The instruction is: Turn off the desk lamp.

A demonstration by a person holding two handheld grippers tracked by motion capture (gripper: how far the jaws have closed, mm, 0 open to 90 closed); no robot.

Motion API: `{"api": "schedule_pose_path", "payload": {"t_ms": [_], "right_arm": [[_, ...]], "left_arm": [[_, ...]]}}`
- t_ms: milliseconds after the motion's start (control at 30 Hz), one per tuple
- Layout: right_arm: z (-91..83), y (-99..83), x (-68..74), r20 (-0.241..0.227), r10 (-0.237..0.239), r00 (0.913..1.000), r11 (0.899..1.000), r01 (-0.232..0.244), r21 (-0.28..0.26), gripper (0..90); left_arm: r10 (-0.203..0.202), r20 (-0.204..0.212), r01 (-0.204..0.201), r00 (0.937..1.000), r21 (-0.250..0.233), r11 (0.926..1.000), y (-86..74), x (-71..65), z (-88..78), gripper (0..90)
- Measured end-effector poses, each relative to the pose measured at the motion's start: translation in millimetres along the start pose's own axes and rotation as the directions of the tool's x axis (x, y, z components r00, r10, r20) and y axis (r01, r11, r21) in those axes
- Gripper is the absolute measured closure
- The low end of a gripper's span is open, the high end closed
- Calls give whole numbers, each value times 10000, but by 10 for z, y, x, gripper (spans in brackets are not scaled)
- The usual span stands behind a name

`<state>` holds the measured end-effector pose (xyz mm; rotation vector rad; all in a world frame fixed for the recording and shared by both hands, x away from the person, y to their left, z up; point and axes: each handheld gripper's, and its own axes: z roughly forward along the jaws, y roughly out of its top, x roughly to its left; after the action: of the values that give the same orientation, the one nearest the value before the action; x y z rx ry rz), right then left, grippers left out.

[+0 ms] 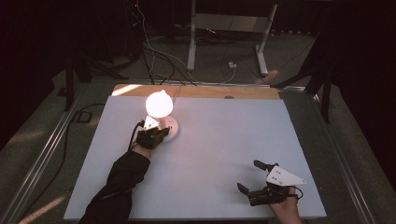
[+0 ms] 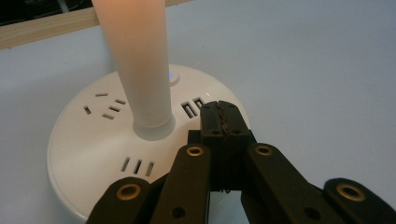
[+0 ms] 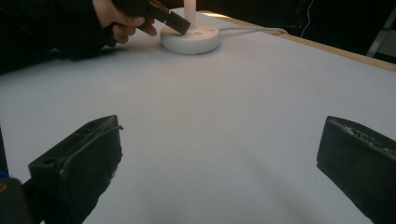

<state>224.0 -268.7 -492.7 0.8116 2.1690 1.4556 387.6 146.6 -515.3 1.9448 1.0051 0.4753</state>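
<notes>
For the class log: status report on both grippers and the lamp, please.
Left gripper shut, fingers tip-down on lamp base. Right gripper open, idle on the table. Lamp lit, upright. Nothing in the way.

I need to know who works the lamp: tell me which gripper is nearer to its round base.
Left. The left gripper has its shut jaws over the lamp base, beside the glowing stem. The right gripper rests open, far off at the table's near right corner.
</notes>
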Motion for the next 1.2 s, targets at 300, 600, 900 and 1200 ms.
{"api": "schedule_pose_path", "payload": {"t_ms": [300,600,900,1200], "right_arm": [[5,0,4,0,2,10000,10000,-2,27,0],[6,1,2,3,-3,10000,10000,3,24,0],[5,1,1,4,-2,10000,10000,2,21,0],[6,0,0,-1,0,10000,10000,0,18,0]], "left_arm": [[66,38,-66,10000,-24,10000,-7,7,2,900],[53,-48,-53,10000,-16,10000,-4,3,1,900],[-177,-38,176,9998,-262,9995,46,41,-74,900],[-146,78,149,9999,-361,9992,77,22,-90,900]]}}
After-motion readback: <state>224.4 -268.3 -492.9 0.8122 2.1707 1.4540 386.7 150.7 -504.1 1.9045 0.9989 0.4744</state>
